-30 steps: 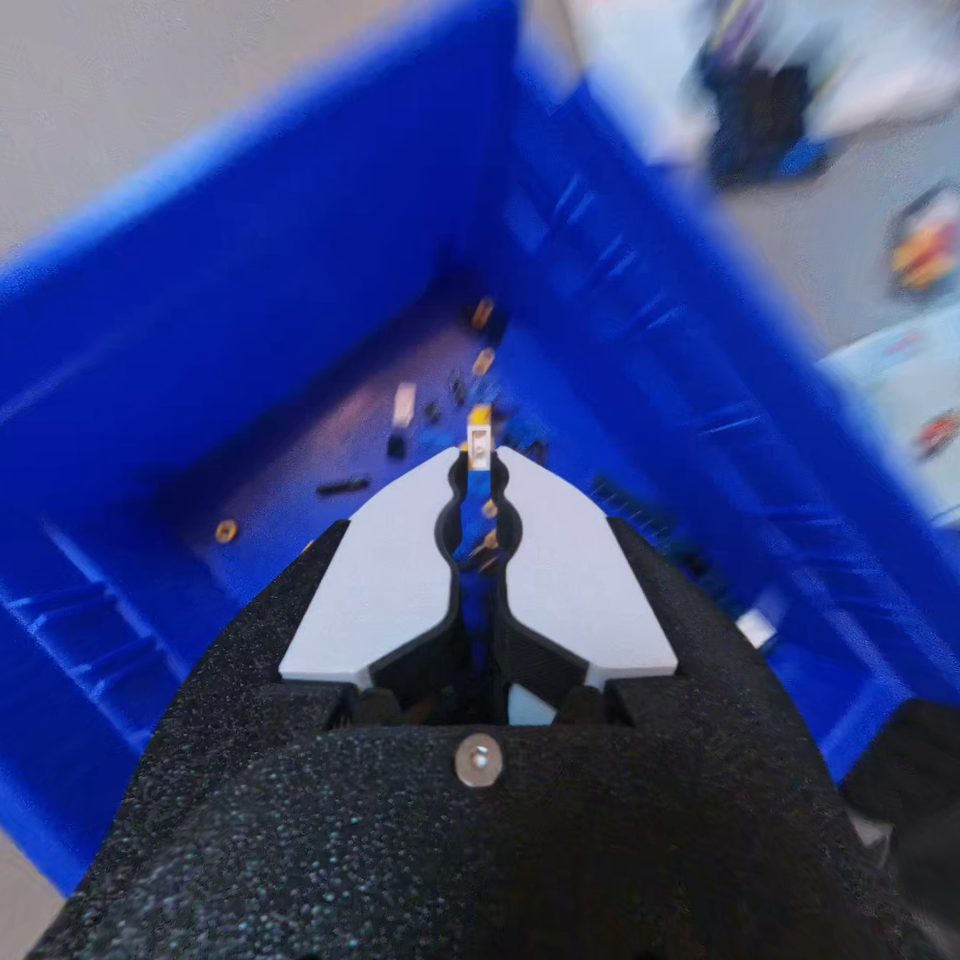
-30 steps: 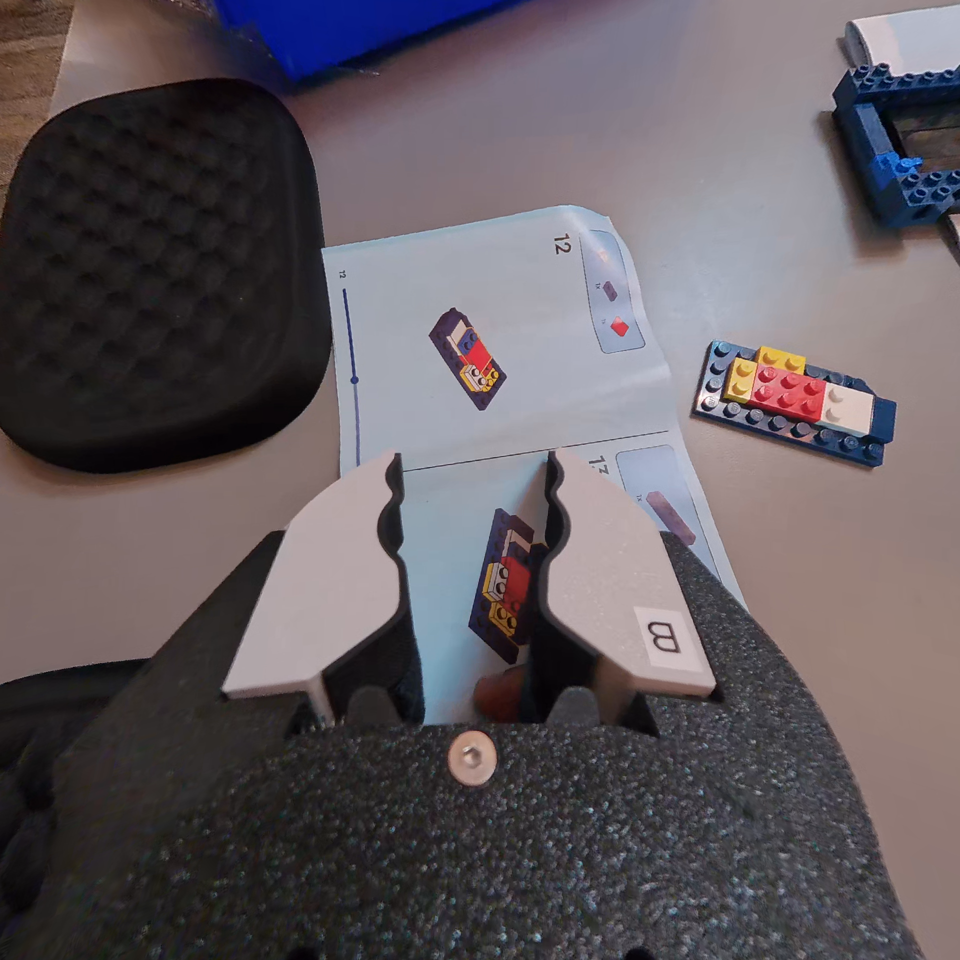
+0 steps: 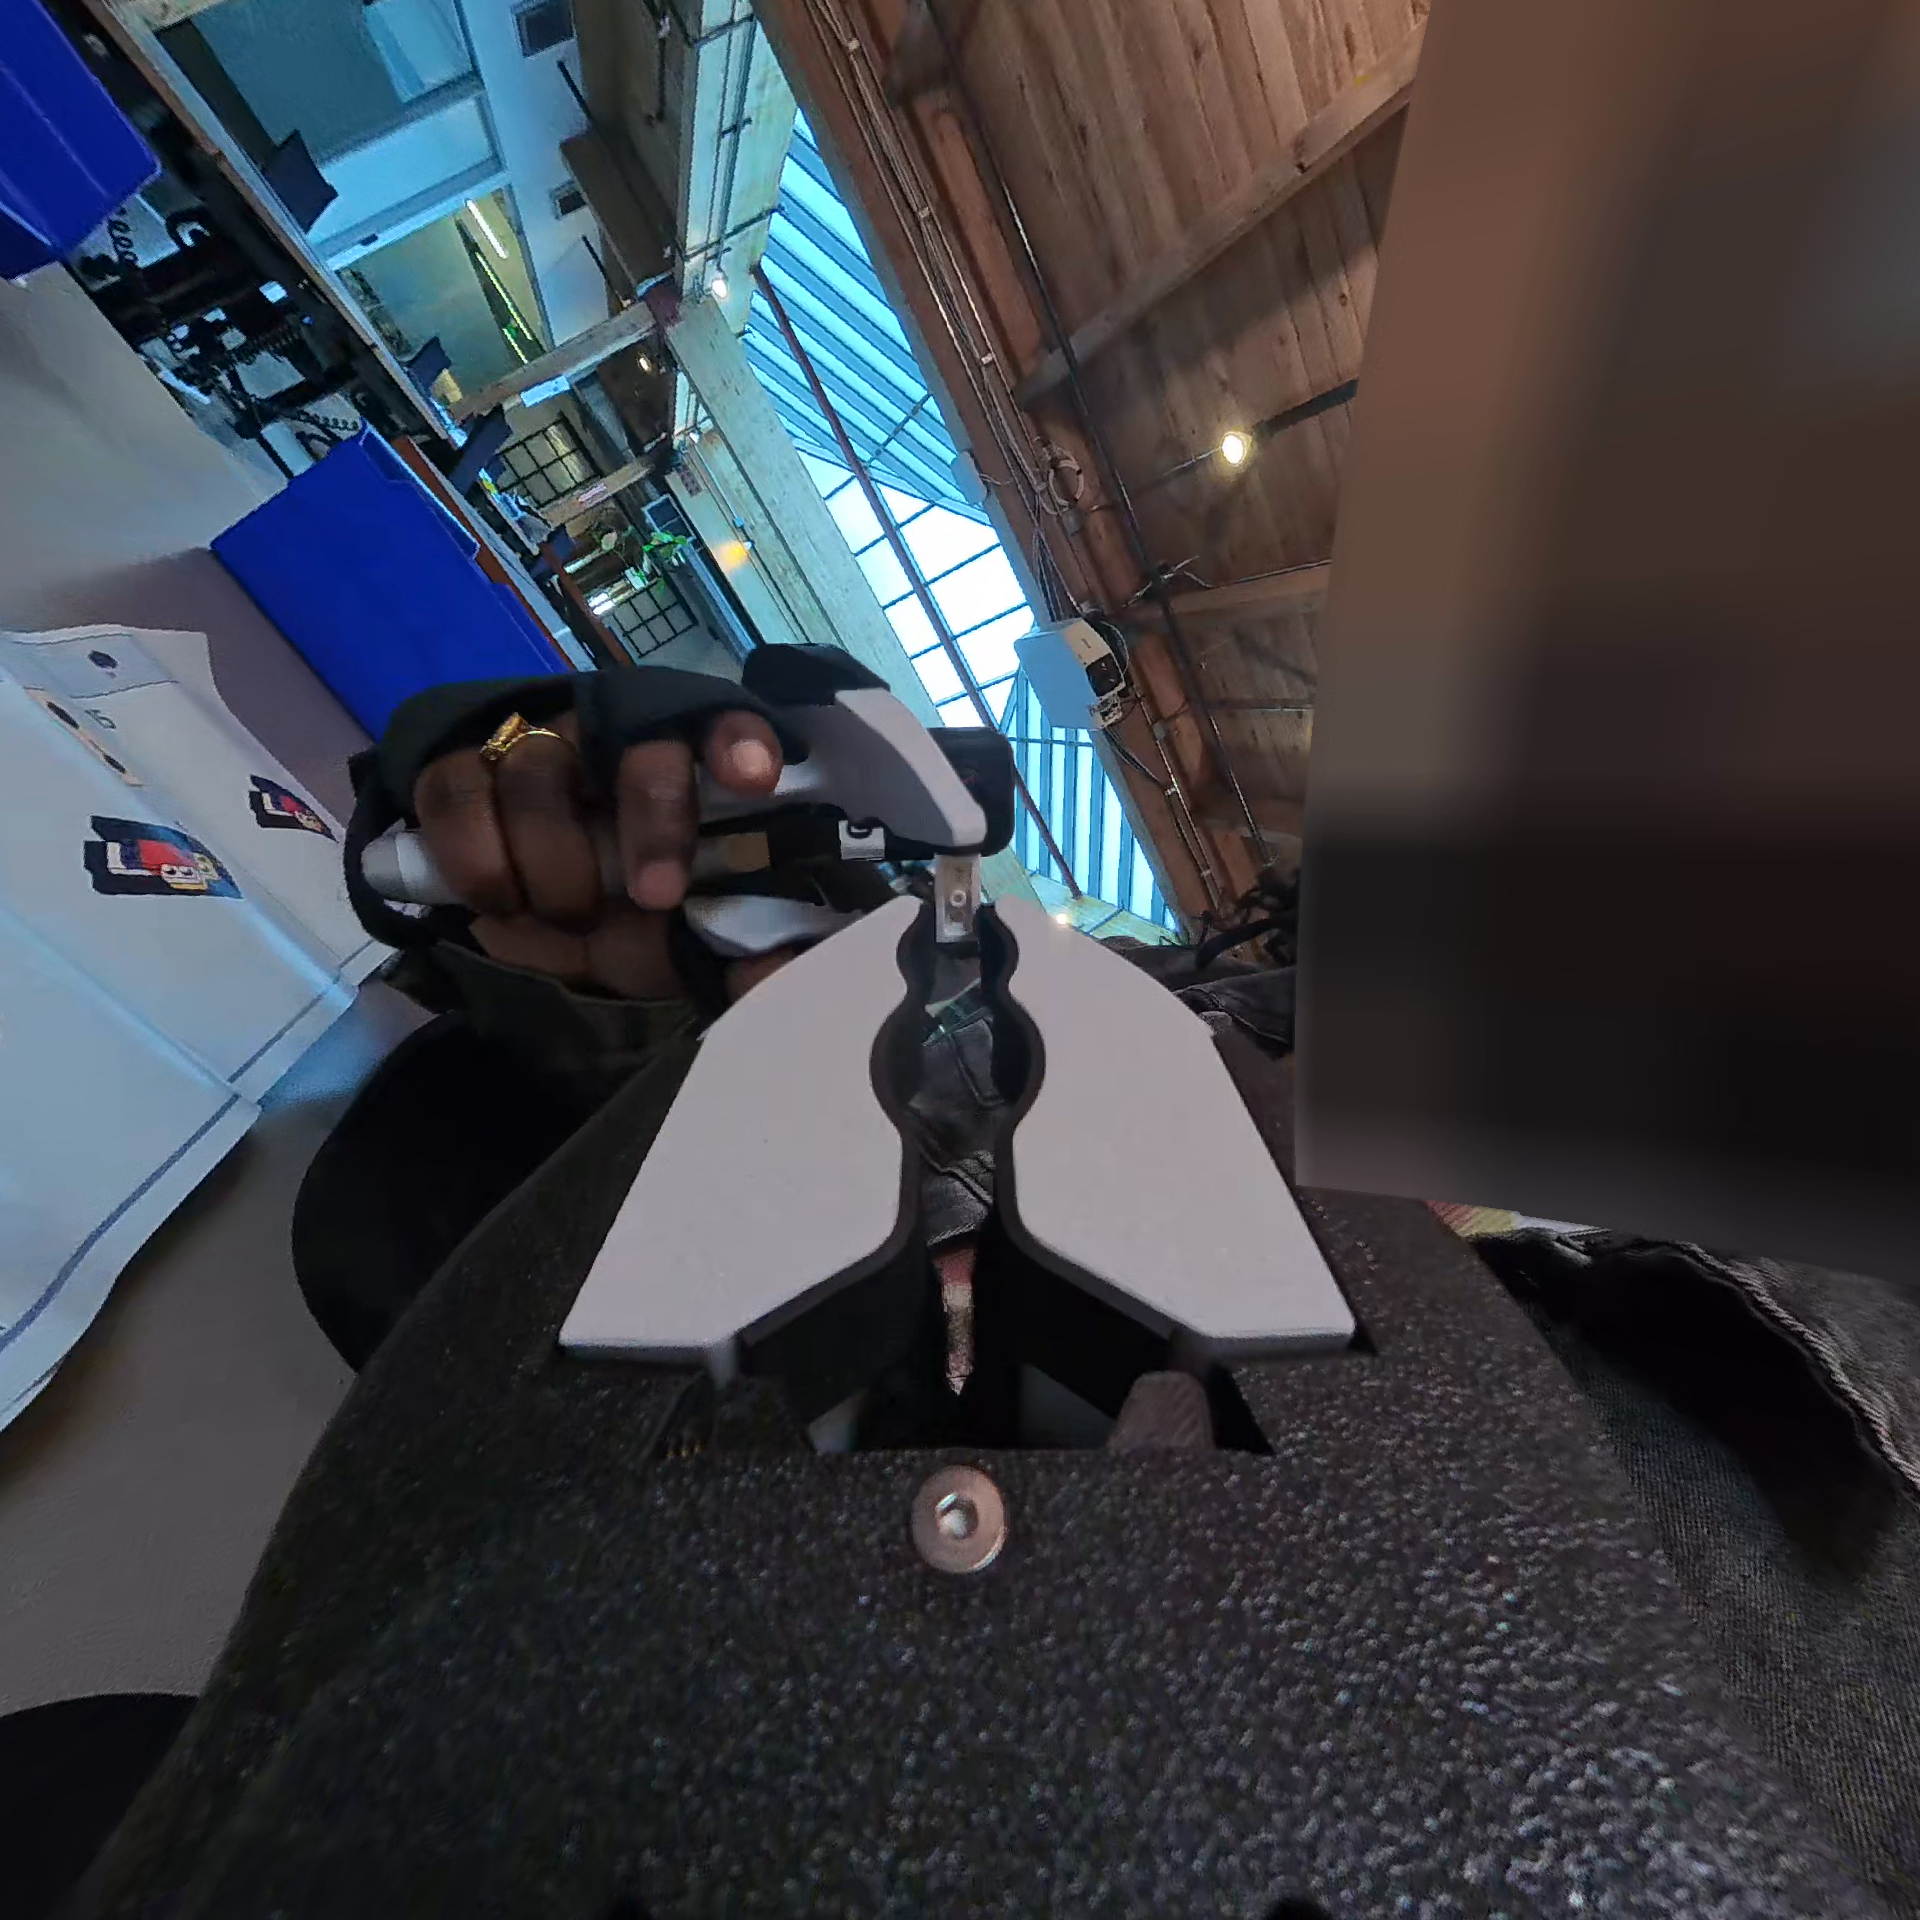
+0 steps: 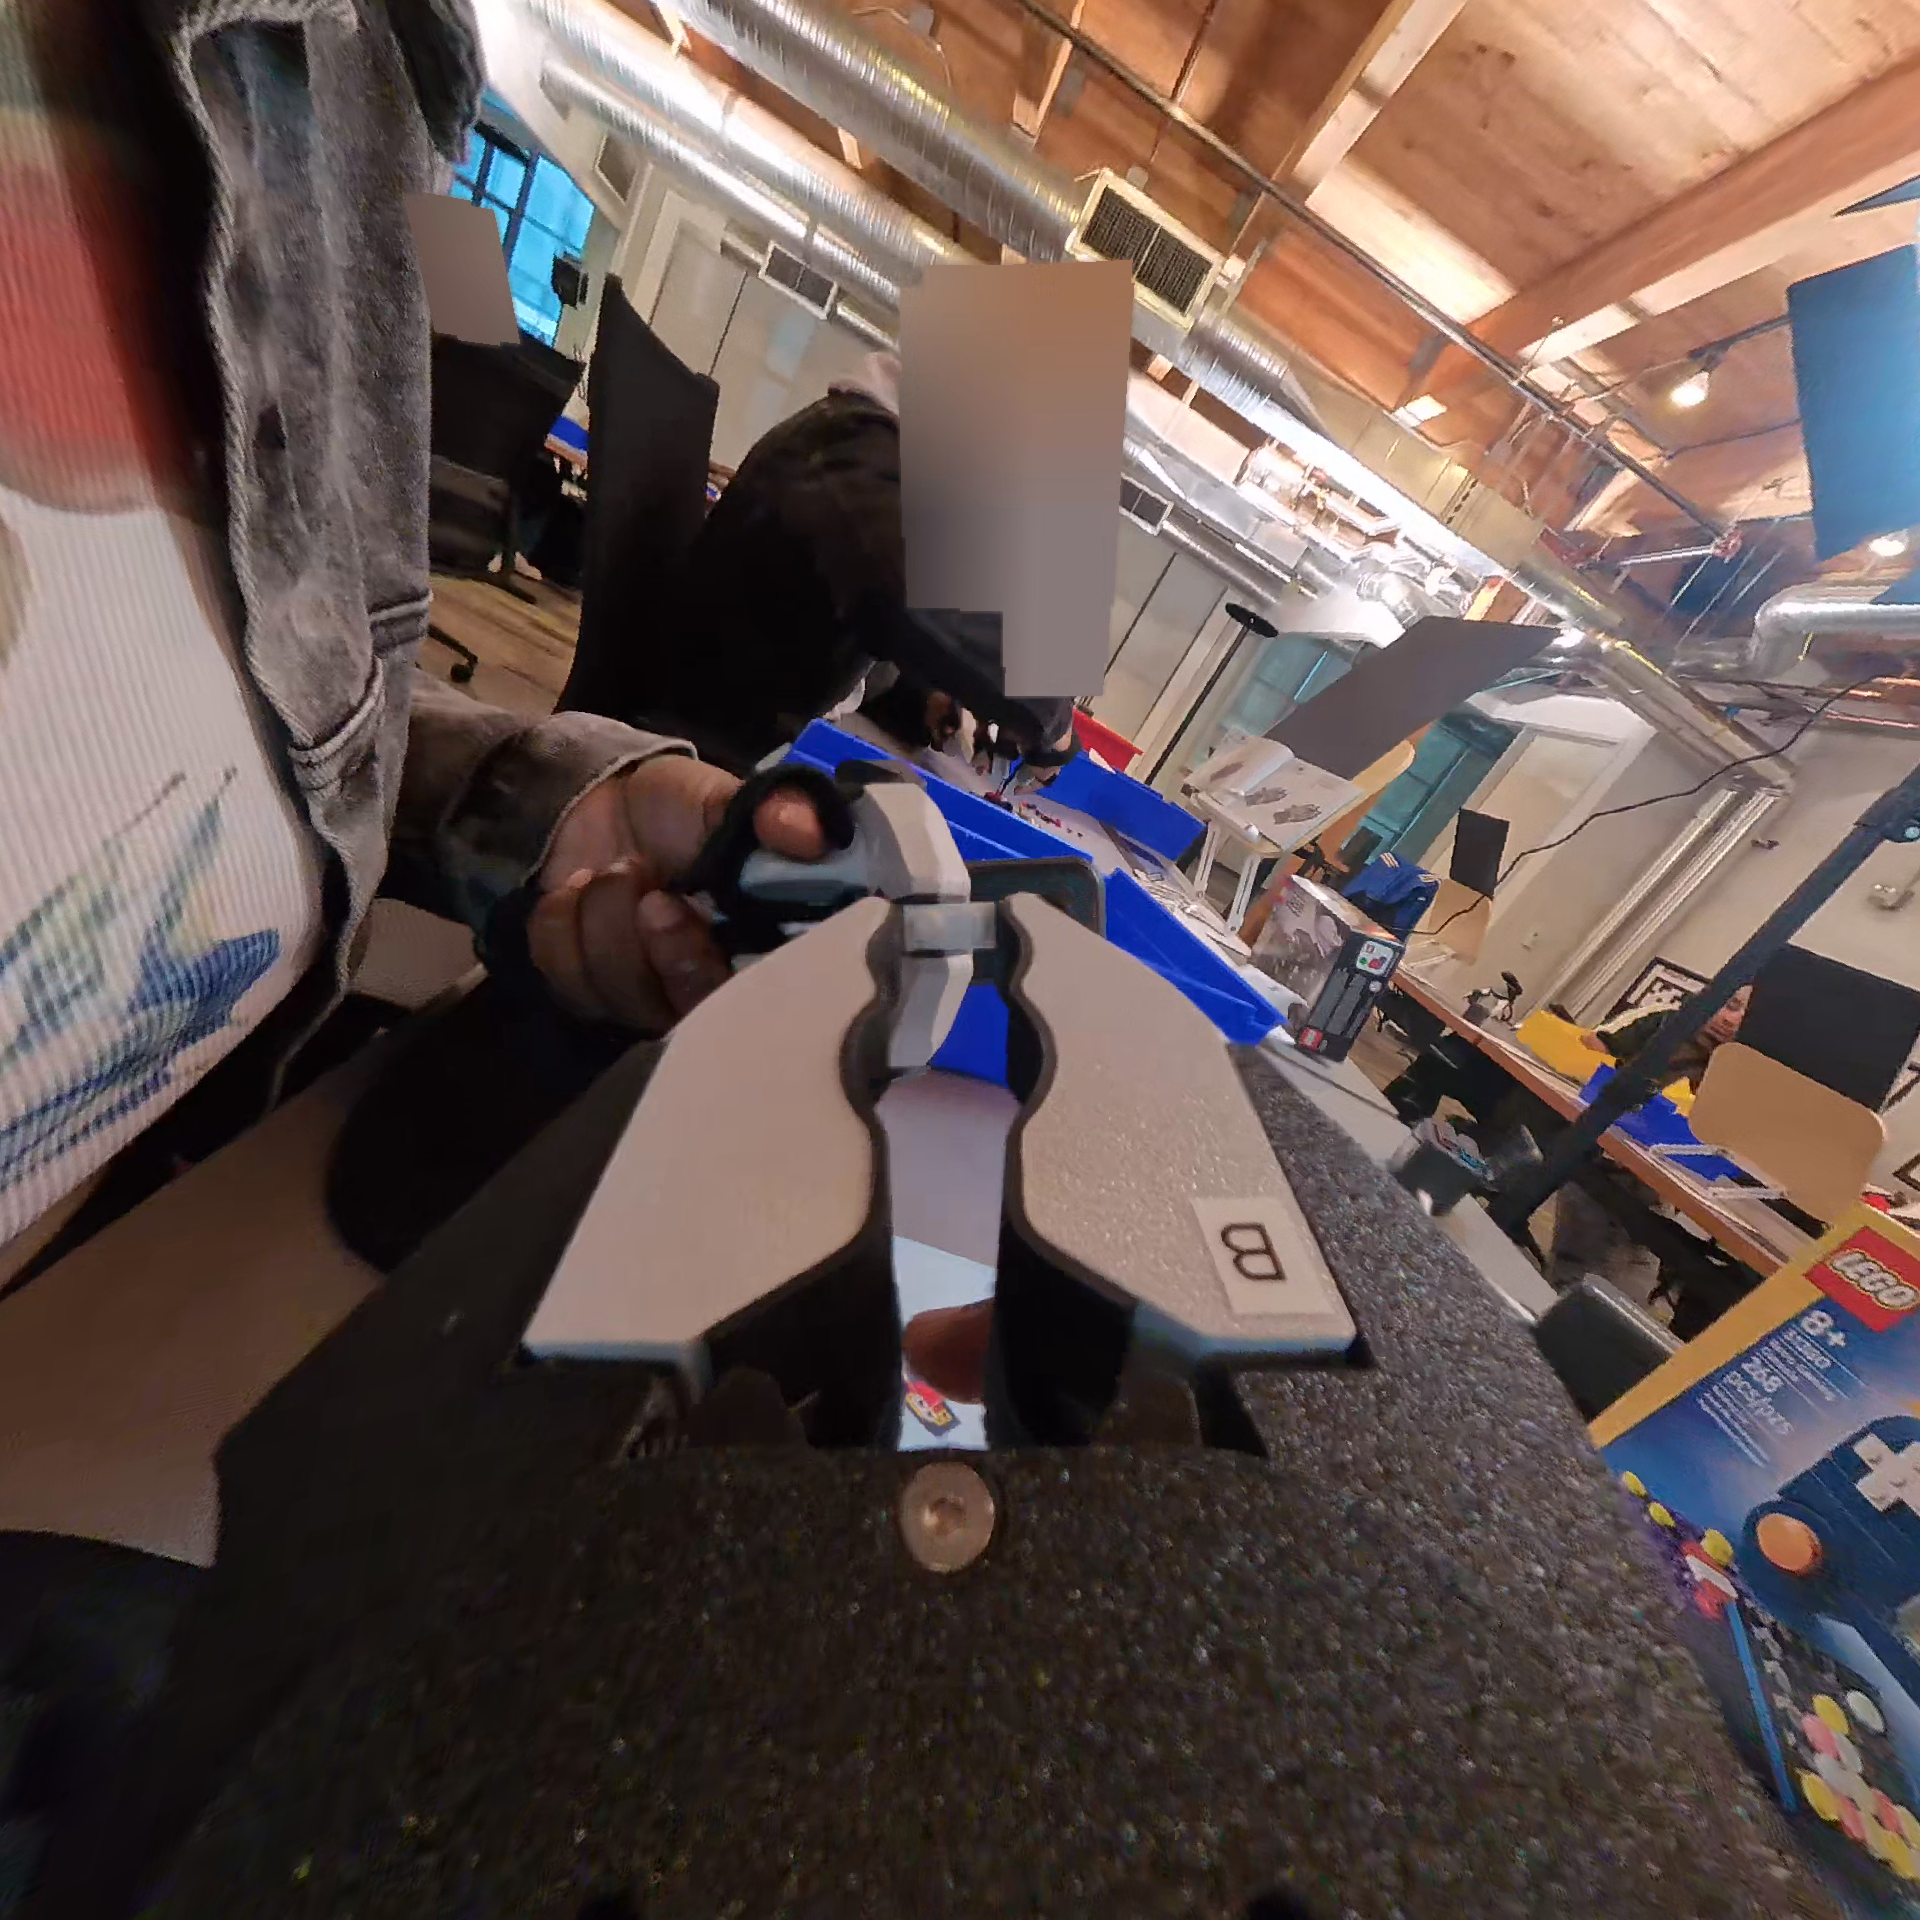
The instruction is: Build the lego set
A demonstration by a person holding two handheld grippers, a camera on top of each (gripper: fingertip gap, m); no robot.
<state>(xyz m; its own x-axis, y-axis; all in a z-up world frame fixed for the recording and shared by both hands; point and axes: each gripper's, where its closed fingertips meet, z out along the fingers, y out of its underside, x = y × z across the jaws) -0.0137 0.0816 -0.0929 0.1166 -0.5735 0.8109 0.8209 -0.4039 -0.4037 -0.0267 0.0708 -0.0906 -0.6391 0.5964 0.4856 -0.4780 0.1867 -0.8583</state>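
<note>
A small light-grey flat piece (image 3: pixel 954 906), a thin rectangular plastic plate with a round stud mark on its face, stands upright, clamped between the tips of the left gripper (image 3: pixel 956 914). The right gripper (image 4: pixel 948 928) meets it from the opposite side, its pale matte fingers closed on the same piece (image 4: pixel 943 928), which spans the narrow gap between their tips. Behind the piece, a hand (image 3: pixel 561 821) in a black fingerless glove squeezes the right gripper's handle. Left of the piece lie a pale printed sheet (image 3: pixel 156 935) and a glossy blue bin (image 3: pixel 364 592).
</note>
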